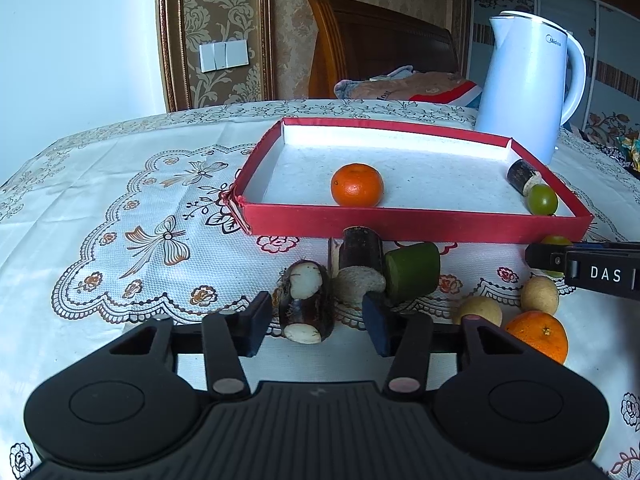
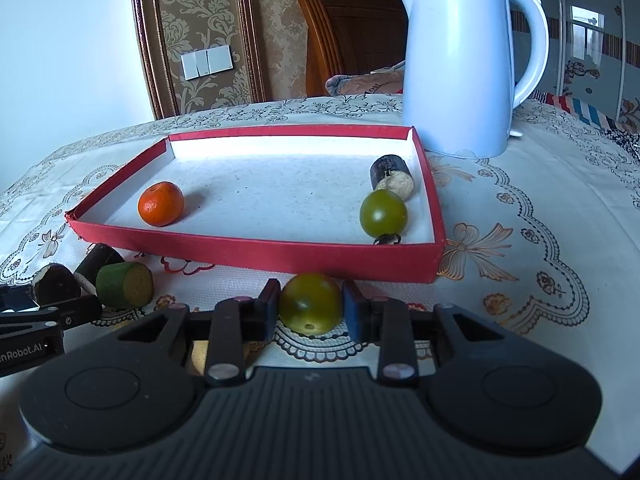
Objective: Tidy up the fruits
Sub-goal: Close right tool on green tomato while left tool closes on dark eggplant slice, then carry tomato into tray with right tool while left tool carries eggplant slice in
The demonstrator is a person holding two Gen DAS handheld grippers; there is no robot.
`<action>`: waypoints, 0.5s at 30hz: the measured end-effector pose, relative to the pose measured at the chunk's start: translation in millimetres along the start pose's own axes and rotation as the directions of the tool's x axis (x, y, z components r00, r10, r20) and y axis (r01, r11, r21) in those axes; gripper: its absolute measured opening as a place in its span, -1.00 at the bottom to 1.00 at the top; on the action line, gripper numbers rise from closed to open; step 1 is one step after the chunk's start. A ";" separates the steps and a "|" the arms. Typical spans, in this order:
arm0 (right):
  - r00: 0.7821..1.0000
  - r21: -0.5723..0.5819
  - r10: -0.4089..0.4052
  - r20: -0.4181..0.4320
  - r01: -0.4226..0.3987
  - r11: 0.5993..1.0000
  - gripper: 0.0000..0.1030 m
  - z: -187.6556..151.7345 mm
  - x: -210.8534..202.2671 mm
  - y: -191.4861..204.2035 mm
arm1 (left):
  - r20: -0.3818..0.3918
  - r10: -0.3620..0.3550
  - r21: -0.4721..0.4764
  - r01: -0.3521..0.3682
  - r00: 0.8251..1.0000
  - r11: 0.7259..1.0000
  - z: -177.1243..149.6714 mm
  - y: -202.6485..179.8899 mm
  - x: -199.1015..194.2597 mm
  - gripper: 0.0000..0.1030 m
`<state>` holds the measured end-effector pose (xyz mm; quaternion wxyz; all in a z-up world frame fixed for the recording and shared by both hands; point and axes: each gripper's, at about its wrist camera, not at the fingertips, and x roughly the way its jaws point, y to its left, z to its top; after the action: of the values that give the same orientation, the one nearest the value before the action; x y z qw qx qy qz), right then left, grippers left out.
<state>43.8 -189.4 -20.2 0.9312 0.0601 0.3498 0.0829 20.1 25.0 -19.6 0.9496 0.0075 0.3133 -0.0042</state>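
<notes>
In your left wrist view, the left gripper [image 1: 318,322] stands part open around a dark sugarcane piece [image 1: 306,307] on the worktop [image 1: 80,208], its long axis running away from you toward the red tray [image 1: 416,224]; whether the pads touch it is hard to tell. In your right wrist view, the right gripper [image 2: 310,310] is clamped on a green tomato [image 2: 311,309] just before the tray's near wall, so that hand sits closer for a drop.

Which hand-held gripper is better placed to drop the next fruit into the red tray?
Right hand-held gripper: its pads already clamp a round green fruit just before the red tray.
</notes>
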 end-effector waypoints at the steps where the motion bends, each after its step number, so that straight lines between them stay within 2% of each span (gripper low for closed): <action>1: 1.000 0.002 0.000 0.000 0.000 1.000 -0.40 -0.1 0.0 -0.4 | 0.000 -0.001 -0.003 0.001 1.000 1.000 0.0 0.5 -0.4 -0.15; 3: 1.000 0.003 0.000 0.000 0.000 1.000 -0.40 -0.1 0.0 -0.7 | -0.001 -0.001 -0.005 0.001 1.000 1.000 -0.3 1.0 -1.0 -0.32; 8: 1.000 0.003 0.000 0.003 0.000 1.000 -0.40 -0.5 -0.8 -0.9 | 0.011 0.004 -0.004 -0.004 1.000 1.000 -0.6 1.7 -4.0 -0.54; 11: 1.000 0.003 0.001 0.007 -0.001 1.000 -0.40 -0.6 -1.9 -1.5 | 0.013 -0.013 -0.011 0.014 1.000 1.000 -0.8 3.6 -5.8 -0.54; 15: 1.000 0.005 0.003 0.015 -0.003 1.000 -0.40 -1.0 -4.5 -2.7 | 0.033 0.002 -0.001 -0.002 0.999 1.000 -1.4 2.2 -8.8 -0.54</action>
<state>40.1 -192.8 -18.5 0.9335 0.0634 0.3430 0.0832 12.2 27.2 -15.4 0.9546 0.0072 0.2978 -0.0033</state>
